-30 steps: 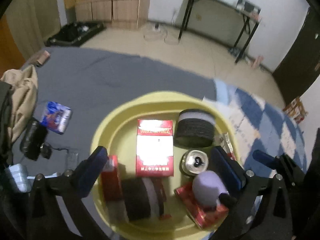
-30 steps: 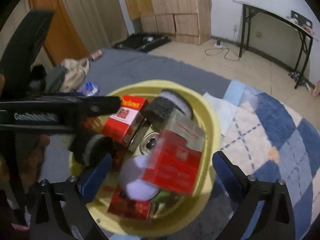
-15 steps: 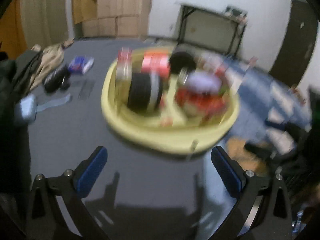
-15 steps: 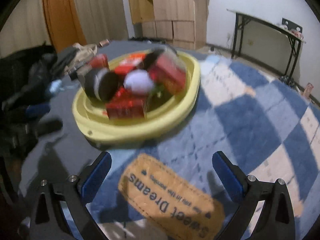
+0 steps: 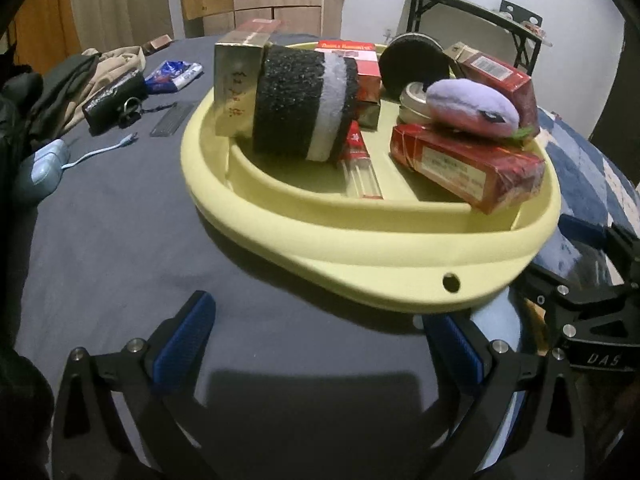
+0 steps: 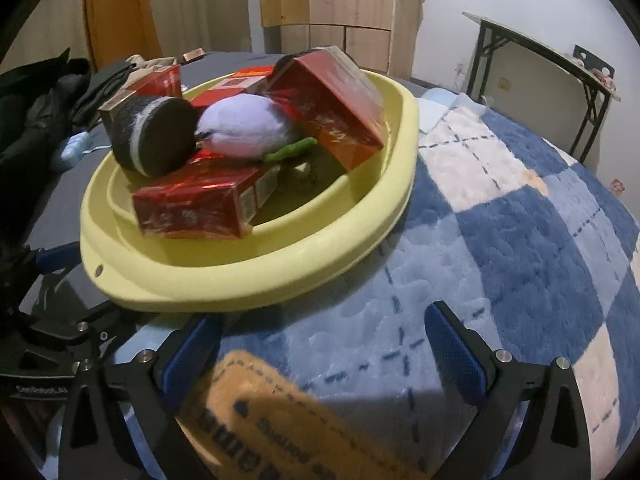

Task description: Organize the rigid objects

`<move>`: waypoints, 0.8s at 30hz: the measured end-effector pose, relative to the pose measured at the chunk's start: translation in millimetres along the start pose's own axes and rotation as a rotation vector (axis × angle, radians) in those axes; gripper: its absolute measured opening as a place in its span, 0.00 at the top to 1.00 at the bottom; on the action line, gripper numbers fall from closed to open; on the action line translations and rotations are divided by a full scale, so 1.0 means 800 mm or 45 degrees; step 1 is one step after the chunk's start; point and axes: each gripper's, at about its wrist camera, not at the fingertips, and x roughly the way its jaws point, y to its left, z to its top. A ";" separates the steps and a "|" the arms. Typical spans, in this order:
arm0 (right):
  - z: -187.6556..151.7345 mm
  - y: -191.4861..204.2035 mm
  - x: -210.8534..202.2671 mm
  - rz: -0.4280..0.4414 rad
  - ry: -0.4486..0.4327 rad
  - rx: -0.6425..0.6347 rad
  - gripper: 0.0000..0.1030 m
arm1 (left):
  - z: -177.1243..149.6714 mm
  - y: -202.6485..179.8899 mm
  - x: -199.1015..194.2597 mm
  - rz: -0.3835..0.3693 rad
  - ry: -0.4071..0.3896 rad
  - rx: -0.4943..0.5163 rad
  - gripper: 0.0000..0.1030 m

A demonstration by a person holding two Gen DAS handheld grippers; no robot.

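**Both grippers open and empty in front of the loaded basin**

The left gripper [image 5: 320, 344] sat low over the dark grey sheet [image 5: 120, 240], its blue-padded fingers [image 5: 184, 340] spread wide with nothing between them. The right gripper [image 6: 328, 352] was just as wide open and just as empty, poised above a blue-and-white checked blanket [image 6: 520, 240] and a tan label [image 6: 288, 420] sewn onto it. Each tool showed at the edge of the other's view.

The yellow basin [image 5: 360, 248] rested just ahead of both grippers, straddling the edge where sheet met blanket. It held the gathered things: a black roll with a white band [image 5: 304, 100] lay on its side against a gold-ended box [image 5: 236, 84]; a second black roll [image 5: 416, 64] stood on edge further back; a red carton [image 5: 464, 168] lay near the front, its corner up on the rim. A purple plush toy [image 5: 468, 108] rested on top of that carton (a green bit poked out beside it), with a metal tin [image 5: 412, 104] just behind and another red box [image 5: 500, 84] tilted at the far right. A slim red-and-clear packet [image 5: 360, 164] lay on the basin floor.

On the sheet to the left were a light blue mouse [image 5: 44, 168] with its cable, a black pouch [image 5: 112, 96], a blue wrapper [image 5: 172, 74] and some bundled clothes [image 5: 80, 76].
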 end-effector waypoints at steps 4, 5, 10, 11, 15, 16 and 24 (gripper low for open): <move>-0.003 -0.003 -0.006 -0.009 -0.003 -0.001 0.00 | -0.006 0.002 -0.001 -0.004 0.002 0.002 0.00; -0.004 -0.002 -0.005 -0.011 -0.004 -0.003 0.00 | -0.007 0.002 -0.001 -0.007 0.002 0.003 0.00; -0.004 -0.001 -0.007 -0.013 0.001 -0.006 0.00 | -0.008 -0.001 -0.004 -0.006 0.004 0.005 0.00; -0.005 -0.001 -0.007 -0.013 0.001 -0.007 0.00 | -0.008 -0.001 -0.004 -0.006 0.004 0.005 0.00; -0.004 -0.001 -0.007 -0.013 0.001 -0.006 0.00 | -0.008 0.000 -0.004 -0.005 0.004 0.005 0.00; -0.004 -0.001 -0.007 -0.013 0.002 -0.006 0.00 | -0.008 0.000 -0.003 -0.006 0.004 0.005 0.00; -0.004 -0.001 -0.007 -0.013 0.002 -0.006 0.00 | -0.008 0.000 -0.003 -0.006 0.004 0.005 0.00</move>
